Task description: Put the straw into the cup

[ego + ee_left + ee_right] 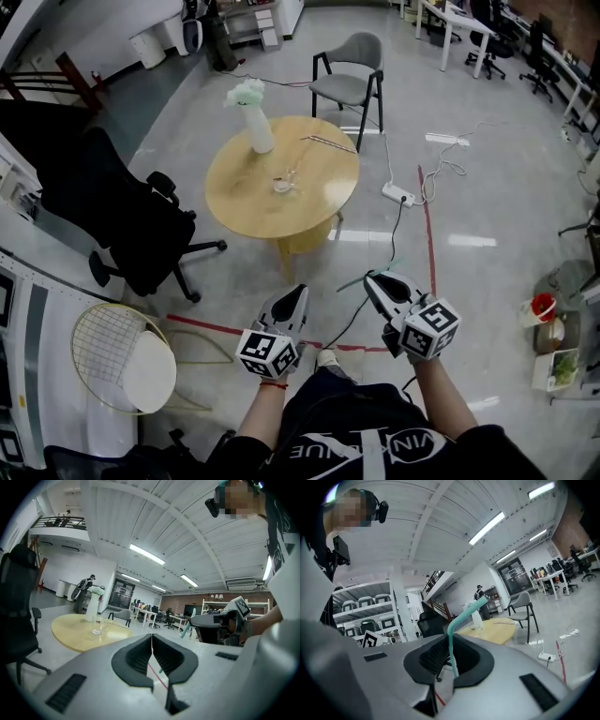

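Right gripper (pixel 375 279) pinched tight on the bent teal straw (pixel 451 644), left gripper (pixel 300 291) closed on nothing. The cup (pixel 284 184), clear glass I think, sits far off on the round table (pixel 234 199); that floppy straw could nudge it over

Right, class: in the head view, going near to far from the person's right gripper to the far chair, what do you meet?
Teal straw held in the right gripper → round table → clear cup → white vase → grey chair.
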`<state>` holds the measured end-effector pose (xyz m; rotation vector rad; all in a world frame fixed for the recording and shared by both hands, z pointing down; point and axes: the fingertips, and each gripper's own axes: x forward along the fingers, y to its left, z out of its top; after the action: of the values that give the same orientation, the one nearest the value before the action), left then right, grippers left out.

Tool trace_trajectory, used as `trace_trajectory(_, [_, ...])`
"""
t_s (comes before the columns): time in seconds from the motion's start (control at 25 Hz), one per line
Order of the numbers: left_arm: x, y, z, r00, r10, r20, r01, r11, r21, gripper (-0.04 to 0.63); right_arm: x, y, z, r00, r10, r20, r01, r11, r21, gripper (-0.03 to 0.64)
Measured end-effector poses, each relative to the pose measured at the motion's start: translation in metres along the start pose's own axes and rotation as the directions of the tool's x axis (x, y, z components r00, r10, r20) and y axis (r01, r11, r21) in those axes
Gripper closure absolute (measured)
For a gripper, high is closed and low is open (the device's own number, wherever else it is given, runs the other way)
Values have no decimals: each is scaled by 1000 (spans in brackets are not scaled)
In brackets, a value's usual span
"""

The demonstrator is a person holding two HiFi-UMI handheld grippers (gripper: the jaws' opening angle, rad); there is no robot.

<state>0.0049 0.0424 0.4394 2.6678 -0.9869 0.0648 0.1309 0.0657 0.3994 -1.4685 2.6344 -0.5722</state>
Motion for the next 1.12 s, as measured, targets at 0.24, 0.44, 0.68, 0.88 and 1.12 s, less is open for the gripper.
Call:
trace_trajectory(0.24, [11,58,12,1000,3,9,-4,1000,14,583,67,-8,12,1000,3,20,-3,1000,2,591])
trace_trajectory(0.44, [7,98,21,998,47,29,-47,999,-9,583,104,-1,13,999,40,6,-40,999,0,591])
trace_trajectory(0.68, [6,125,19,996,84,36,-83,996,-46,583,132,-2,10,998,61,-31,-60,998,8,591])
trace_trajectory(0.88, [11,153,21,993,110,32,-108,992,-64,583,162,-11,16,996,84,-41,-83,996,16,591])
trace_trajectory(1.12, [39,194,36,990,140,35,-138,989,-54,583,218,-36,40,992,125,-20,-125,992,31,591])
